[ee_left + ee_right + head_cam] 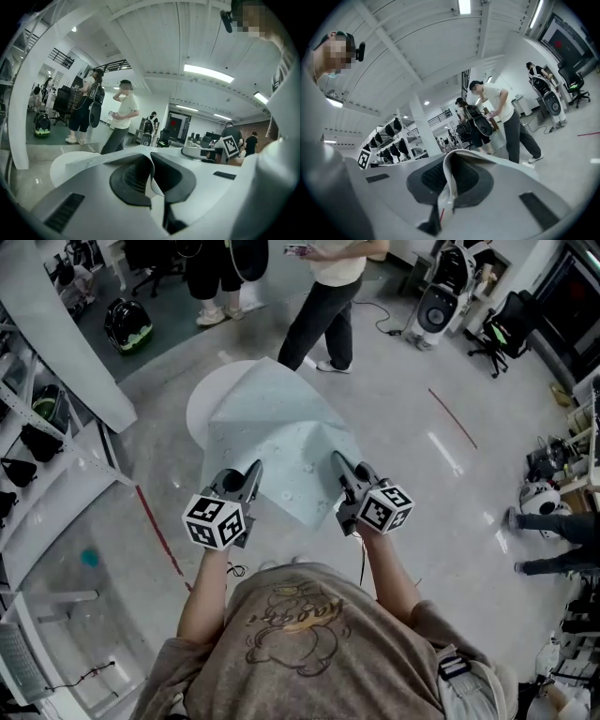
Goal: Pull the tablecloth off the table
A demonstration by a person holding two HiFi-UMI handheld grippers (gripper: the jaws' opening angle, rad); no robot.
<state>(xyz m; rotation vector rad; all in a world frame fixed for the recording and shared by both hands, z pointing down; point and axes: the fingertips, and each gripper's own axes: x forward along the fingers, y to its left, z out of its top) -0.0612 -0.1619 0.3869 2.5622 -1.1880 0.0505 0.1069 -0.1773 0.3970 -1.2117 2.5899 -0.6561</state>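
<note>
A pale blue-white tablecloth [277,442] hangs stretched between my two grippers and a round white table [208,396] beyond it; its far part still lies on the tabletop. My left gripper [255,466] is shut on the cloth's near left edge, and my right gripper [337,457] is shut on its near right edge. In the left gripper view a fold of the tablecloth [151,165] is pinched between the dark pads. In the right gripper view a strip of the tablecloth [449,183] runs up between the pads.
Two people [330,302] stand just past the table. White shelving [37,442] with dark helmets lines the left side. Equipment and office chairs [497,326] stand at the back right. Grey polished floor [441,493] with red tape lines lies around me.
</note>
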